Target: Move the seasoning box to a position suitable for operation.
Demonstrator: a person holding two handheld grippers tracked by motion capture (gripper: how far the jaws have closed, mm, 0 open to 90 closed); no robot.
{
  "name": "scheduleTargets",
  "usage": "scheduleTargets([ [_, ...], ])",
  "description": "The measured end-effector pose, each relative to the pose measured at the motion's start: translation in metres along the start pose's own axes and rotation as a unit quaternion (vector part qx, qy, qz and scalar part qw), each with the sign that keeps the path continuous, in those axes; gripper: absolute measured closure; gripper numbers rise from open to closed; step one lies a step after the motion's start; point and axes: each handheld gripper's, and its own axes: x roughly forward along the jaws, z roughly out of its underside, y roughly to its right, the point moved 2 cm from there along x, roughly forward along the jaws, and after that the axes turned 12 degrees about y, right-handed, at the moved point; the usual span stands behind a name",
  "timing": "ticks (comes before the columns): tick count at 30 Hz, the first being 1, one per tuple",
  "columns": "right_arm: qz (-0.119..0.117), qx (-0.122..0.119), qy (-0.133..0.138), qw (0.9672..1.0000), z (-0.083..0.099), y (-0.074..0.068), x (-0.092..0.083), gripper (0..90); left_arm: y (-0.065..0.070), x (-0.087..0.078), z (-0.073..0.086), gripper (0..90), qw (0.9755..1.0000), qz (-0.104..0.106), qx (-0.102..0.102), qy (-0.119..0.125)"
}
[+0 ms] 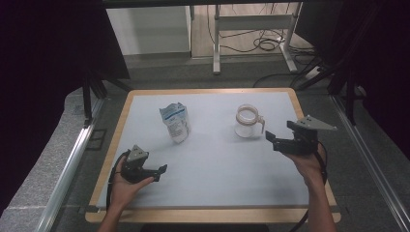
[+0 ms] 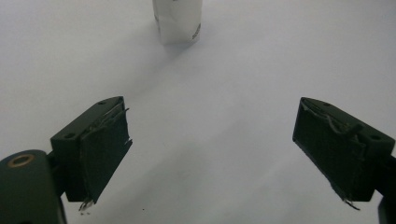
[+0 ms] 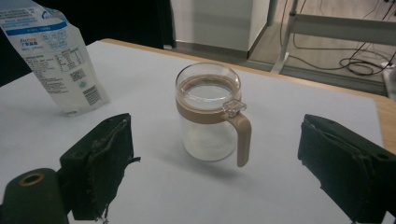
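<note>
Glass mug (image 3: 212,114), tan band and handle, stands upright on white table (image 1: 217,164) just ahead of right gripper (image 1: 283,140), jaws wide, empty. Left gripper (image 1: 157,173) likewise agape, empty, facing upright printed pouch (image 1: 175,123).

At the centre of the high view we see the table (image 1: 212,159). On it, left of centre, stands the pouch (image 1: 175,123); the mug (image 1: 247,121) stands to its right, well apart. The left gripper (image 1: 162,173) sits lower left, below the pouch. The right gripper (image 1: 270,140) sits just right of the mug, its handle (image 1: 262,124) turned toward it. Behind the table, at the top, we see a stand (image 1: 251,34) and cables (image 1: 268,43) on the floor.
</note>
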Motion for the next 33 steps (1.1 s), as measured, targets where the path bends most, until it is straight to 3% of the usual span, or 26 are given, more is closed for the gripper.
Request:
scheduleTargets([
  [4,0.004,-0.010,-0.018,0.9998,-0.006,-0.002,0.014,11.1,-0.001,-0.002,-0.001,11.6,1.0000,0.005,-0.005,0.006],
  [13,-0.018,-0.008,-0.031,0.9993,-0.028,-0.004,0.055,10.4,0.000,-0.002,0.001,12.0,0.9999,0.009,0.002,0.005],
  [23,-0.038,-0.012,-0.064,0.9972,-0.026,-0.006,0.101,9.4,-0.001,-0.002,0.003,12.5,0.9998,0.018,-0.012,0.000],
  [33,-0.022,-0.004,-0.112,0.9935,-0.001,0.002,0.135,7.0,-0.004,-0.003,0.003,13.2,0.9998,0.017,-0.005,0.003],
])
